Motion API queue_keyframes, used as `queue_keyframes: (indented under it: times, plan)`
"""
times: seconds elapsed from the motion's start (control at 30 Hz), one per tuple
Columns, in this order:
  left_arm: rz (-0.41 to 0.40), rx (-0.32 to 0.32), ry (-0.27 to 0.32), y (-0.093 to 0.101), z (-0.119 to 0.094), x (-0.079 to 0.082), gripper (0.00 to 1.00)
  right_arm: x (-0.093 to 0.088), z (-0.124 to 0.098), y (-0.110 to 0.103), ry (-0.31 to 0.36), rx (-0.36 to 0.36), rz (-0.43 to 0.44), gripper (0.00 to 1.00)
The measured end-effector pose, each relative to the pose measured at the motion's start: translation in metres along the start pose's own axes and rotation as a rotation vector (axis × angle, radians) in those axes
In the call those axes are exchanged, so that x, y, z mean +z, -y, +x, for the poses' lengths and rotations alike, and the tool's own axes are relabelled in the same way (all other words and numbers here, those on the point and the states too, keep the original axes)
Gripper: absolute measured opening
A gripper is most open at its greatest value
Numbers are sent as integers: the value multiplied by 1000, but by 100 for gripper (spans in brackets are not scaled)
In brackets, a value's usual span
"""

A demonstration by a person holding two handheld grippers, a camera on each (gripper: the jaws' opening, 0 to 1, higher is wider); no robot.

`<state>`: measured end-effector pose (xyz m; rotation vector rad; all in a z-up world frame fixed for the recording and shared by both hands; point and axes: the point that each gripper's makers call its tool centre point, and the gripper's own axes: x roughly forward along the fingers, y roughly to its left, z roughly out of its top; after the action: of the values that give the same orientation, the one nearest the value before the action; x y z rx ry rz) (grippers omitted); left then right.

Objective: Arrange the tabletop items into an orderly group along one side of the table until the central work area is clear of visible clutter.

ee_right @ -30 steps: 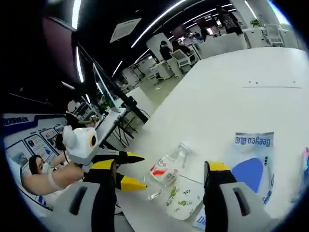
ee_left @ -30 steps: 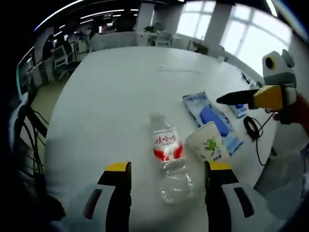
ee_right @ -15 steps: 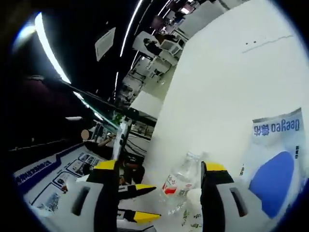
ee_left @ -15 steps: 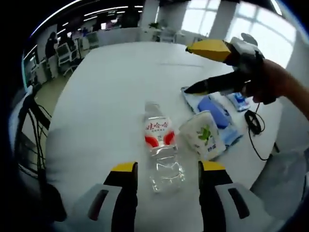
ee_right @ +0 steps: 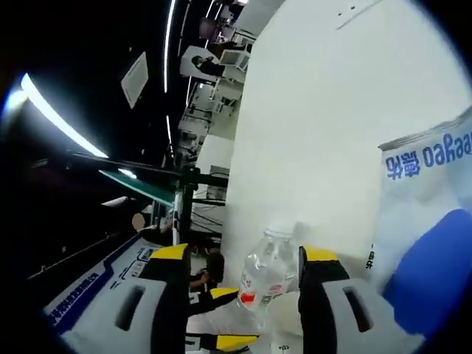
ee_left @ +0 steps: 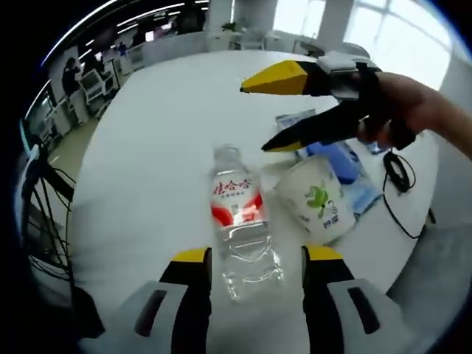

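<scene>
Left gripper (ee_left: 251, 269): I read its jaws as spread apart, with the base of the water bottle (ee_left: 237, 221) lying between the yellow tips; I cannot confirm contact. A second ago the bottle lay slightly right of the gap; it now sits centred and larger in the left gripper view, so this camera has closed in on it. The bottle lies on its side on the white table (ee_left: 162, 118), cap end pointing away, red label up.

Right gripper (ee_left: 274, 110): in the left gripper view it enters from the right, held by a hand (ee_left: 413, 110), jaws parted, tips above the bottle neck and the paper cup (ee_left: 317, 206). One second ago it was off at the right edge with its tips nearly together; it has since advanced over the objects and spread wider.

The cup lies tipped just beside the bottle. The blue-and-white packet (ee_left: 346, 166) lies behind the cup, and a black cable (ee_left: 398, 177) lies farther right.

In the right gripper view, its jaws (ee_right: 237, 273) frame the bottle (ee_right: 267, 276), and the packet (ee_right: 431, 221) sits at right. This view has rolled steeply compared with a second ago.
</scene>
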<state>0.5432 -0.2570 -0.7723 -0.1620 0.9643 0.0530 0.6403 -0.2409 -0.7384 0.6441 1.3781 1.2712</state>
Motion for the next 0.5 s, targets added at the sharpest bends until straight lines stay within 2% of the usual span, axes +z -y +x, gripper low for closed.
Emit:
queue_keyframes:
  times: [0.07, 0.13, 0.43, 0.5]
  plan:
    - [-3, 2, 4, -1, 3, 2, 44, 1, 3, 0, -6, 2, 4, 55]
    - [14, 6, -24, -1, 5, -1, 44, 2, 5, 4, -11, -6, 7, 55]
    - [22, 18, -35, -4, 12, 1, 44, 2, 15, 13, -31, -21, 30, 54]
    - [62, 35, -66, -6, 13, -3, 43, -1, 18, 15, -41, -20, 39, 53]
